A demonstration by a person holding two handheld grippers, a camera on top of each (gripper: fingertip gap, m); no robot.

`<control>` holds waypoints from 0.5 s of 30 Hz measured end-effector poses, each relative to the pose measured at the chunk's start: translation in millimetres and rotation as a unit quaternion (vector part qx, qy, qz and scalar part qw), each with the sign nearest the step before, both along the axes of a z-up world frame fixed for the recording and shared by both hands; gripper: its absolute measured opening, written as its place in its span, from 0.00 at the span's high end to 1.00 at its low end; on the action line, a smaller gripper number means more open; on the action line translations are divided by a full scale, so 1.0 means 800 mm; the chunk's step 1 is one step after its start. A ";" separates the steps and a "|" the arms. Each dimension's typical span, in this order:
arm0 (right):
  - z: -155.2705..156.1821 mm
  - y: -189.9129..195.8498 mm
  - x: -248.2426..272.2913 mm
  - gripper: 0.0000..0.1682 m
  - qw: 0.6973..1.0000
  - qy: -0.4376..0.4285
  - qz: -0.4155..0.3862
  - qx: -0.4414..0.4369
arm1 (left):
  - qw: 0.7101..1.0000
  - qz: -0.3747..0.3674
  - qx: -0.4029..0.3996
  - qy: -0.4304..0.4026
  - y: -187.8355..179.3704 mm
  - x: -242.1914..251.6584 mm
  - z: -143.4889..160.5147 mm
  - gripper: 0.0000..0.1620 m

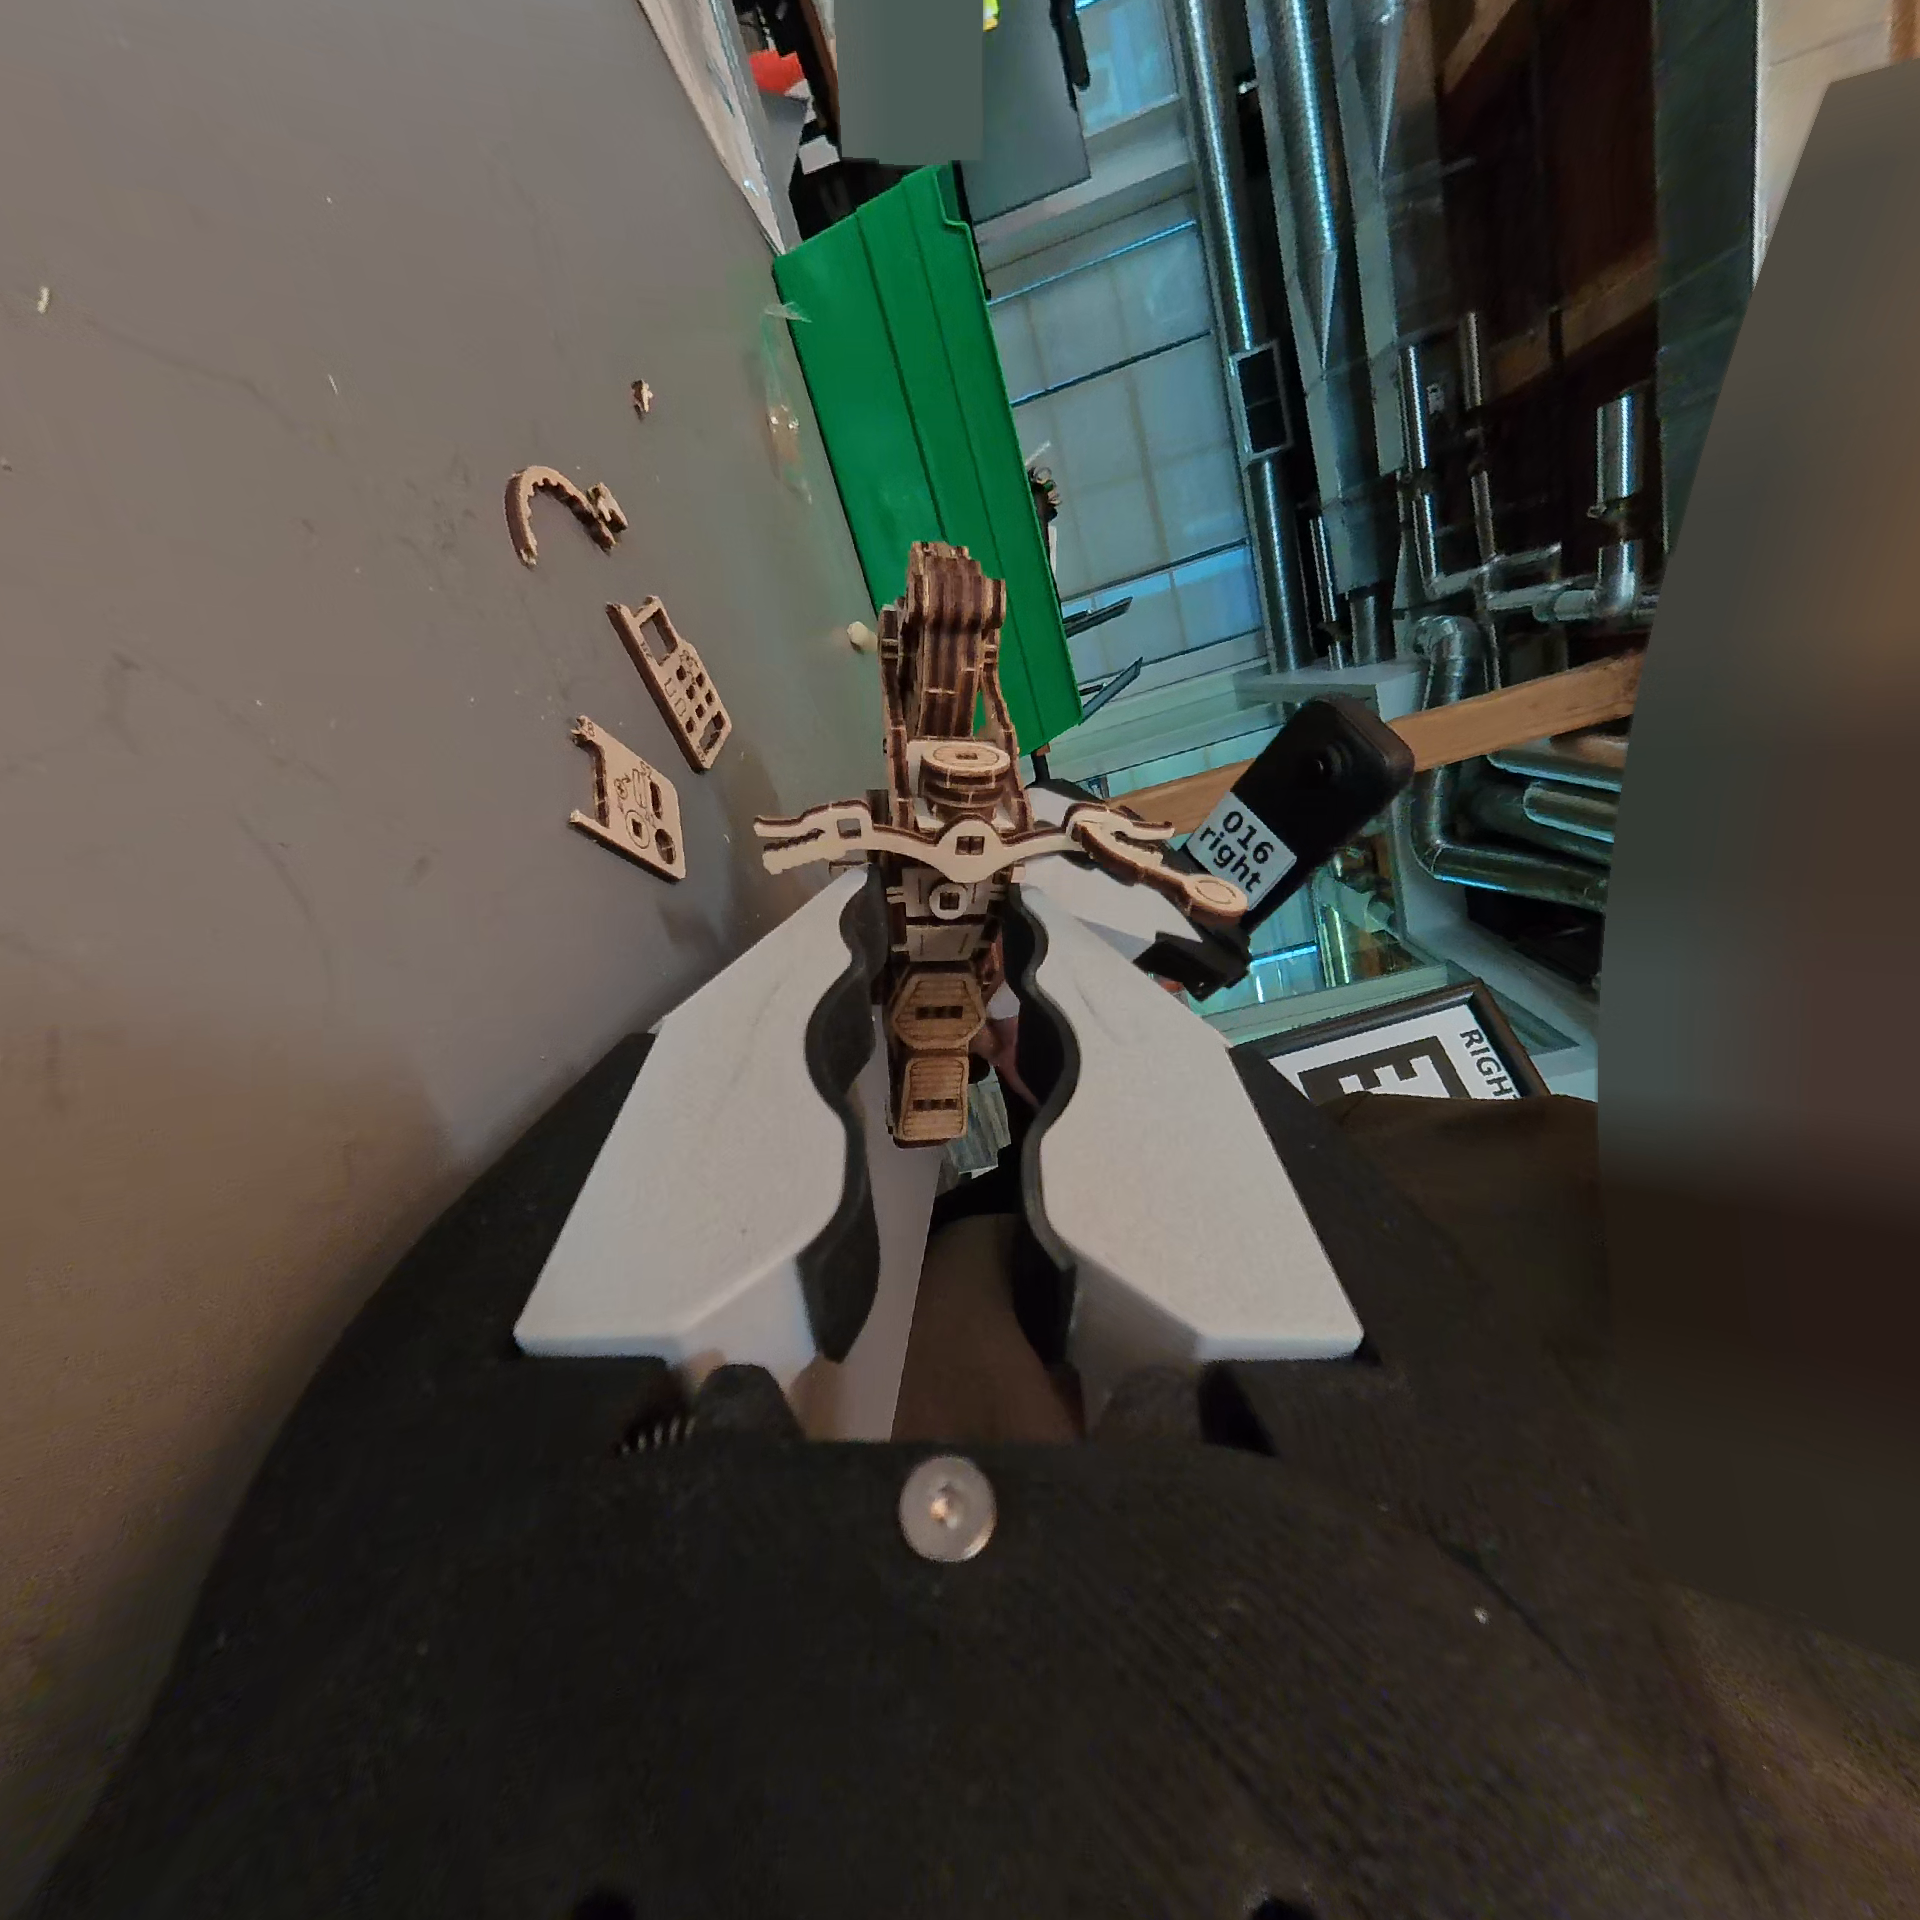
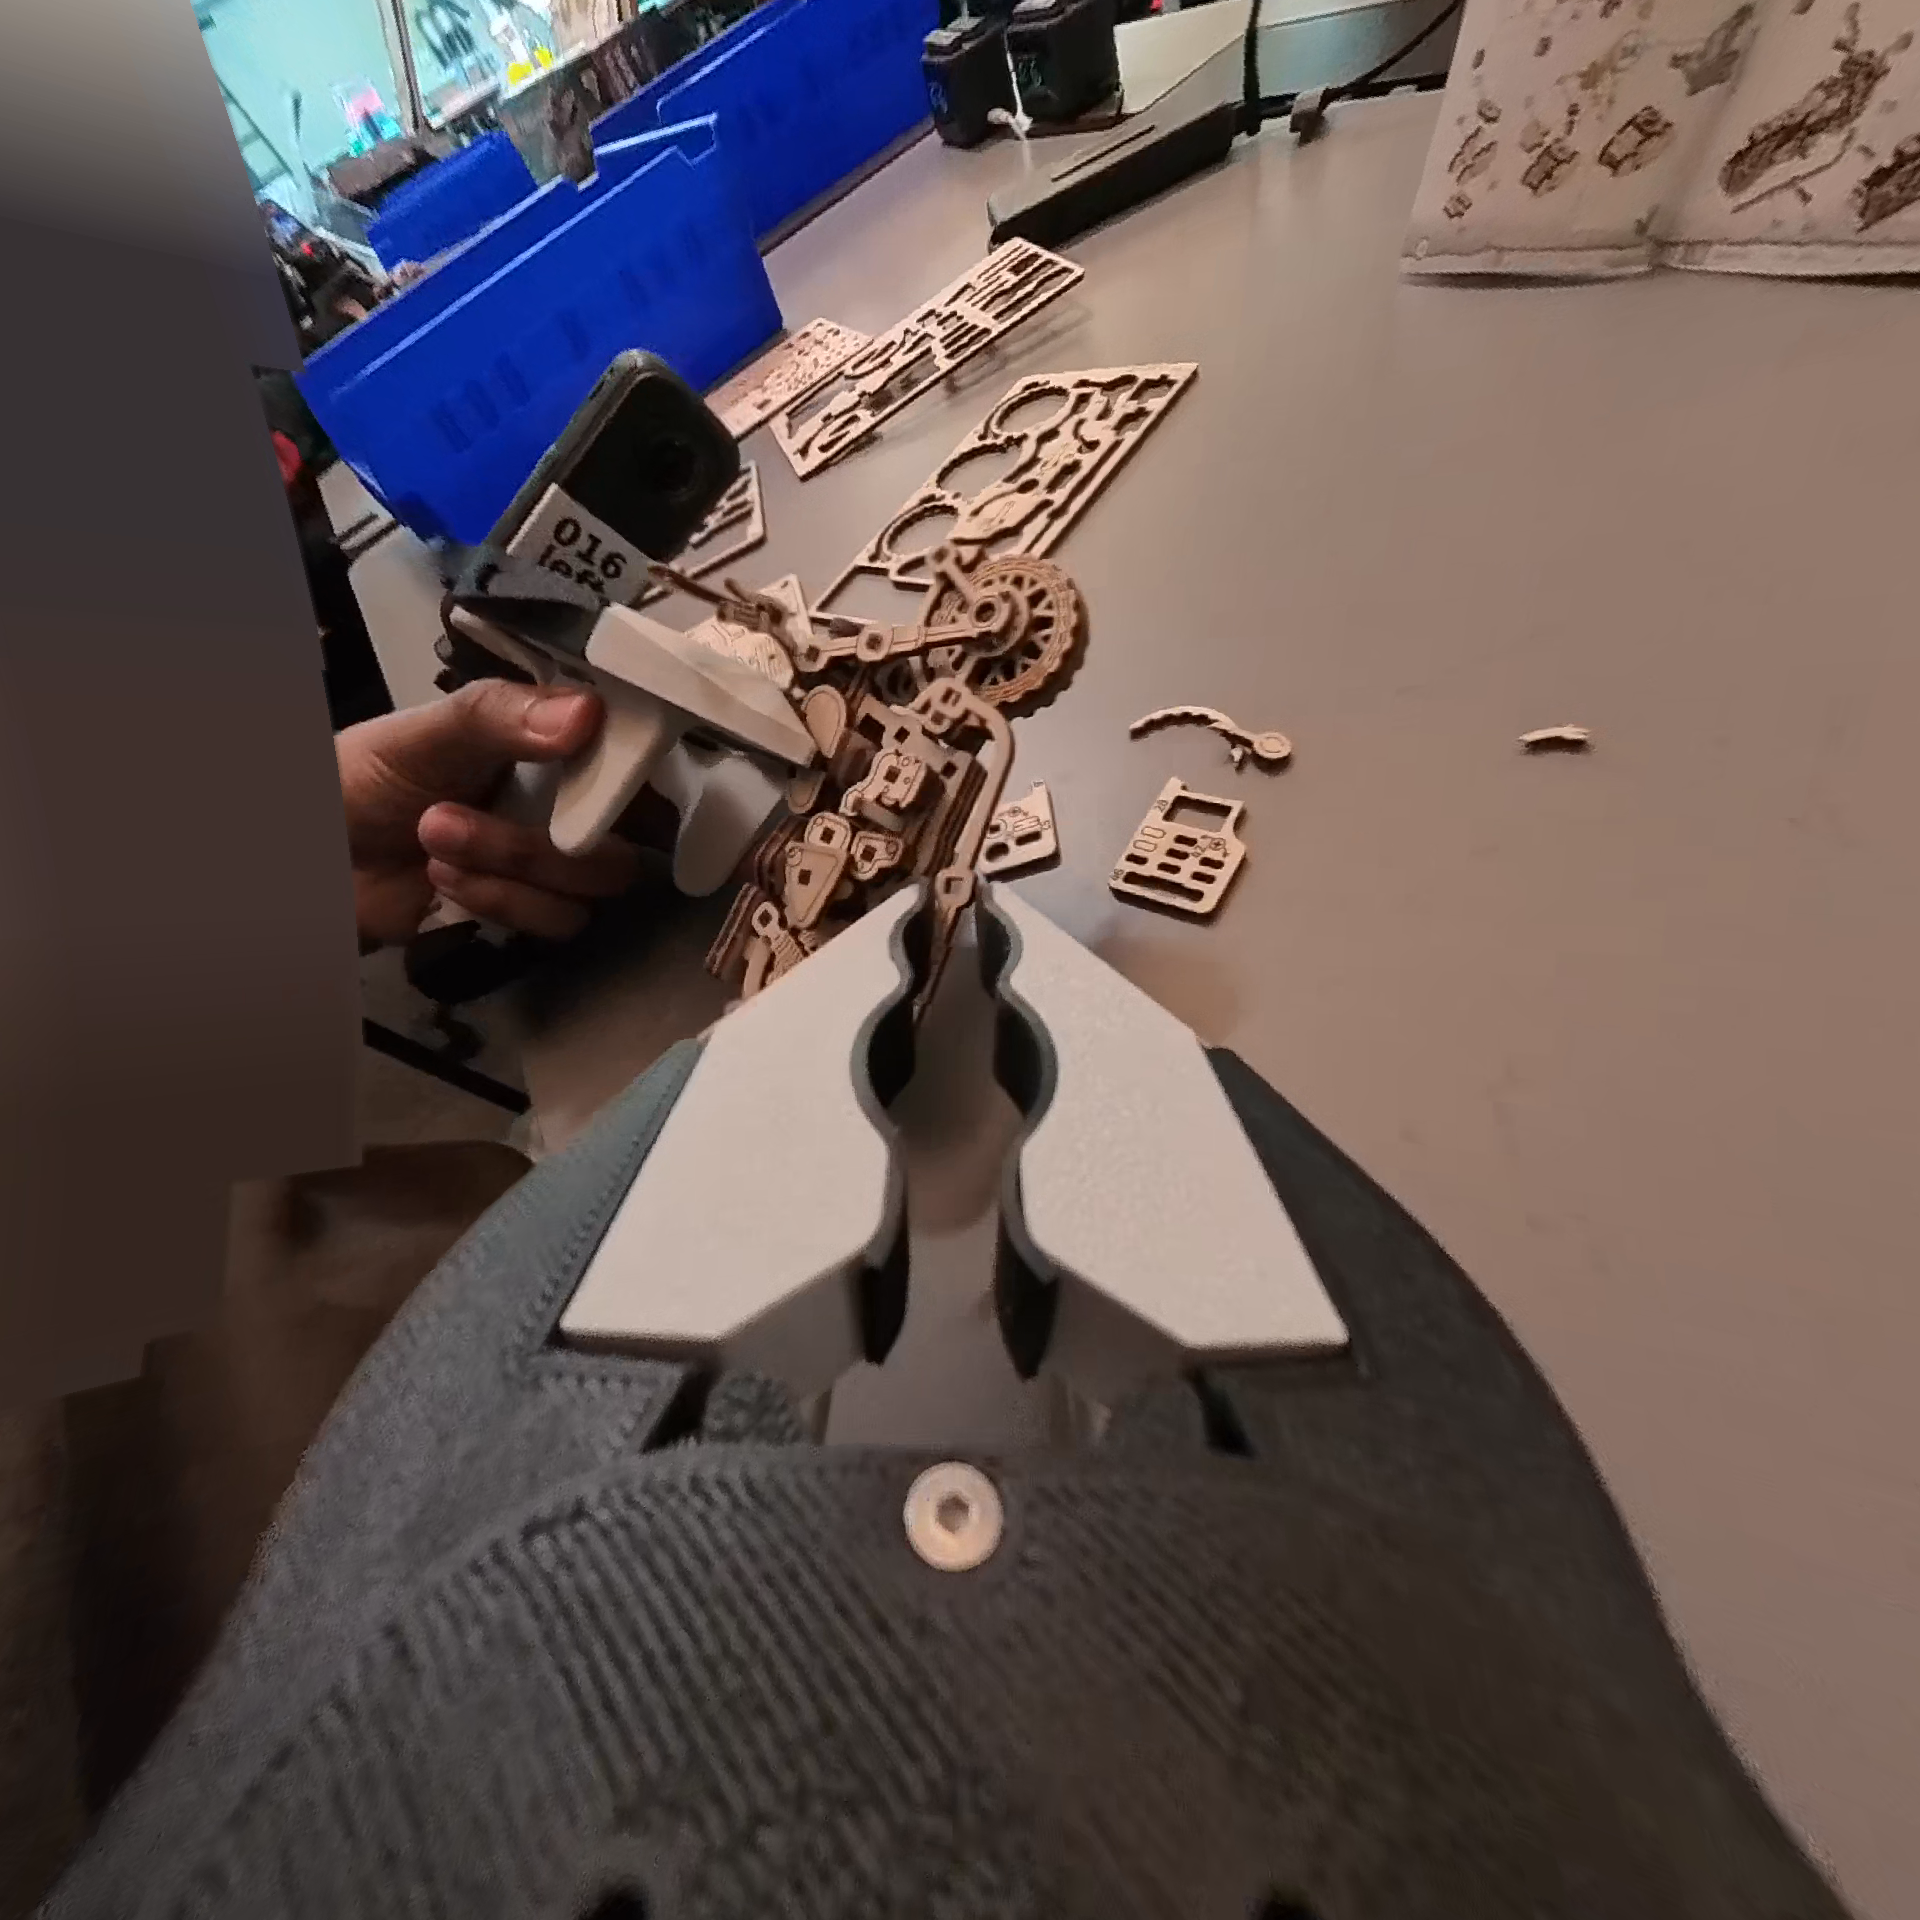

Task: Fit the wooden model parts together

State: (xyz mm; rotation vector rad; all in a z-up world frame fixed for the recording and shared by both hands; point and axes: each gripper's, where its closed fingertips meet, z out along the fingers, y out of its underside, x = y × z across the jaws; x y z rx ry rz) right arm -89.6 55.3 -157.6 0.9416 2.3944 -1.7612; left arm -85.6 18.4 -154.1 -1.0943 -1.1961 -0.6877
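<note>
My left gripper (image 1: 940,914) is shut on the wooden motorcycle model (image 1: 940,831) and holds it in the air, handlebar across and front wheel away from the camera. In the right wrist view the model (image 2: 894,769) shows from the side, with the left gripper (image 2: 717,707) and a hand (image 2: 468,790) clamping it. My right gripper (image 2: 951,904) is shut on the lower end of a thin curved wooden strip (image 2: 987,769) that arches off the model's side. The right gripper's camera (image 1: 1320,790) shows behind the handlebar.
Loose parts lie on the grey table: a toothed curved piece (image 2: 1210,727), a slotted panel (image 2: 1179,847), a small sliver (image 2: 1553,738) and another panel (image 1: 629,805). Cut-out part sheets (image 2: 1029,457), blue bins (image 2: 540,343), a printed sheet (image 2: 1662,135) and a green bin (image 1: 925,436) stand farther back.
</note>
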 end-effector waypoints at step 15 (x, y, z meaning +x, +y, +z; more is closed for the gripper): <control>-0.011 -0.011 0.014 0.96 0.999 -0.052 0.011 0.004 | 1.000 0.000 -0.002 0.000 0.000 0.000 -0.001 0.88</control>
